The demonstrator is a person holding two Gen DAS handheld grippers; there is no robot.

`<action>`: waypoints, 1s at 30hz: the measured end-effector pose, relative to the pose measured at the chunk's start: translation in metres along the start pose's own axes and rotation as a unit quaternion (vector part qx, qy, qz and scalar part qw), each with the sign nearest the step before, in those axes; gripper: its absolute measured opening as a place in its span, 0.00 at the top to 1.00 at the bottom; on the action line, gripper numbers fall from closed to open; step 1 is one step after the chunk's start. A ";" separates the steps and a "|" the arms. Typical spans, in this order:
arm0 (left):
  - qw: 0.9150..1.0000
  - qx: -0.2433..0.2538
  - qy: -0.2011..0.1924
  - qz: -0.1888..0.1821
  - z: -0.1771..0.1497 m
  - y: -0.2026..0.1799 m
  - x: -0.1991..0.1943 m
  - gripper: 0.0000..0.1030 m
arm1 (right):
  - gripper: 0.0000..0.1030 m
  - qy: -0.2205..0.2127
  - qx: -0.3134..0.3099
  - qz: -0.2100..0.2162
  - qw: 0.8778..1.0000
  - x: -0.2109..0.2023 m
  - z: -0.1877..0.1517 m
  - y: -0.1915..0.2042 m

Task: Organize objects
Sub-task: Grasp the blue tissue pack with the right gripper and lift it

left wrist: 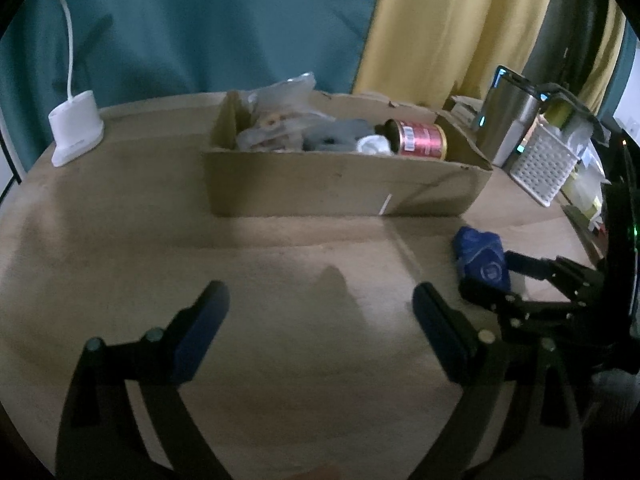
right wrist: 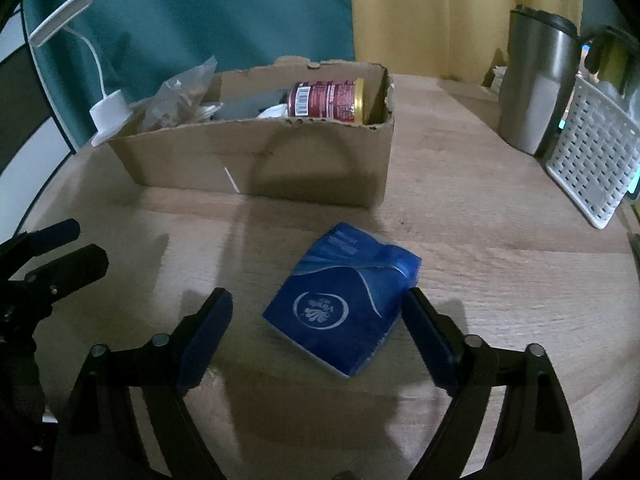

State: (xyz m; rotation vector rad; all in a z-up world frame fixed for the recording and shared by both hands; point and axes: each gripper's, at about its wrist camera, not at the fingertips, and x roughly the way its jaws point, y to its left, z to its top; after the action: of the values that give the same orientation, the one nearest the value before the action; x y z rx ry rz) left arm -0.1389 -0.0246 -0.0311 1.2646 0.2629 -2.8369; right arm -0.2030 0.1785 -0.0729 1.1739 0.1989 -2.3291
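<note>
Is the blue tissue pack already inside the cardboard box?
No, the blue tissue pack lies on the table before the cardboard box.

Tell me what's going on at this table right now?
A person is tidying loose items into a cardboard box using two hand-held grippers. The box already holds a red can lying on its side, a clear plastic bag and some grey and white items. The right hand-held gripper is open and straddles a blue tissue pack lying on the table in front of the box; nothing is gripped yet. The left hand-held gripper is open and empty over bare table.
</note>
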 end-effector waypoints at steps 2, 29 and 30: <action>1.000 -0.001 0.001 0.001 0.001 0.001 0.001 0.08 | 0.31 0.005 -0.001 -0.001 1.000 0.003 0.001 0.000; 1.000 0.005 -0.011 0.002 0.018 -0.003 0.001 0.08 | 0.35 -0.021 0.004 0.014 1.000 -0.017 0.019 -0.006; 1.000 0.005 -0.013 0.002 0.019 -0.004 0.000 0.08 | 0.35 -0.023 0.003 0.015 1.000 -0.019 0.020 -0.005</action>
State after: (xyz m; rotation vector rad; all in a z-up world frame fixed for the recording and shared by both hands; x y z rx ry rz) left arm -0.1533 -0.0241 -0.0179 1.2282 0.2450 -2.8515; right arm -0.2107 0.1830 -0.0464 1.1170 0.1579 -2.3295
